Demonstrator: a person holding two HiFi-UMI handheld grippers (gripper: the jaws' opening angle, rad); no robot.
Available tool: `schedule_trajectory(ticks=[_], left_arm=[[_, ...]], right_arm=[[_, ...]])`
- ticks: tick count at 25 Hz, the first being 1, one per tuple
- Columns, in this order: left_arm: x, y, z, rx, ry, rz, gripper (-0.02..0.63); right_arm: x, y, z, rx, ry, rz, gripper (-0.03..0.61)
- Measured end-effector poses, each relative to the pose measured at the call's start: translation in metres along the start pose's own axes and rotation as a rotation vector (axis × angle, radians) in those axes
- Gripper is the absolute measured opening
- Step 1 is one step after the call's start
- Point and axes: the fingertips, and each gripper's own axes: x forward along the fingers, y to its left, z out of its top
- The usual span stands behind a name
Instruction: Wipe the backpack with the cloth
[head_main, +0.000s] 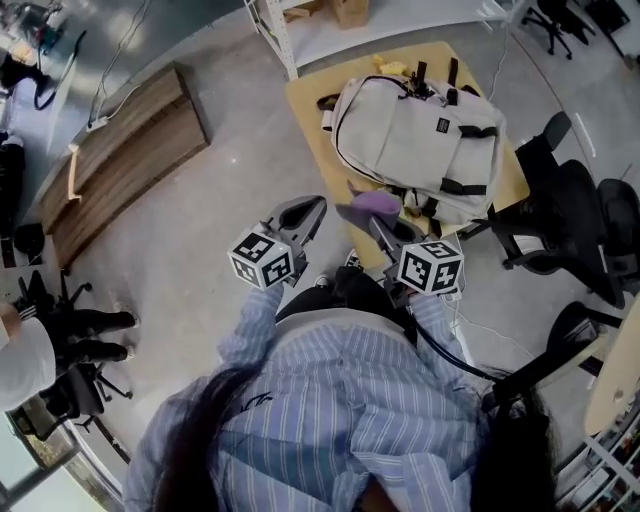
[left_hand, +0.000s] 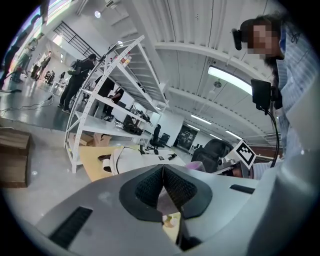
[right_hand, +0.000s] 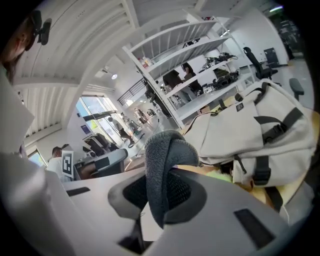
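An off-white backpack (head_main: 420, 150) with black straps lies flat on a small yellow table (head_main: 305, 105). My right gripper (head_main: 362, 215) hangs just off the table's near edge, shut on a folded purple cloth (head_main: 377, 204), short of the backpack. In the right gripper view the cloth (right_hand: 167, 150) looks grey, pinched upright in the right gripper (right_hand: 161, 192), and the backpack (right_hand: 250, 130) lies just beyond. My left gripper (head_main: 312, 210) is over the floor left of the table, shut with nothing in it. Its pads (left_hand: 150, 187) meet in the left gripper view, with the backpack (left_hand: 132, 159) further off.
Black office chairs (head_main: 575, 220) crowd the table's right side. A white shelf rack (head_main: 290, 35) stands behind the table. A low wooden bench (head_main: 120, 150) lies on the grey floor at left, with more chairs (head_main: 70, 330) lower left. Several people stand far off (left_hand: 77, 80).
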Motion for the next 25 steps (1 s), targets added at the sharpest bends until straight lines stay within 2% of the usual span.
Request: schedule_trajectory(ticks=[7,14,18,21,25], left_arm=[[0.007,0.014,0.005,-0.014,0.015,0.061,0.005],[-0.006,0.035,-0.007,-0.034,0.065,0.079,0.005],[-0.006,0.057,-0.002,-0.024,0.103,0.025,0.005],[-0.004,0.068,0.004,-0.002,0.13,-0.031,0.005],[-0.002,0.088,0.015,0.011,0.143,-0.091,0.005]], right_arm=[[0.056,-0.003,0.03,-0.071,0.051,0.068,0.041],[0.113,0.001,0.053,-0.156,0.055,-0.001,0.041],[0.146,0.012,0.067,-0.214,0.054,-0.052,0.041],[0.167,0.012,0.075,-0.221,0.044,-0.101,0.041],[0.196,-0.004,0.087,-0.226,0.024,-0.205,0.041]])
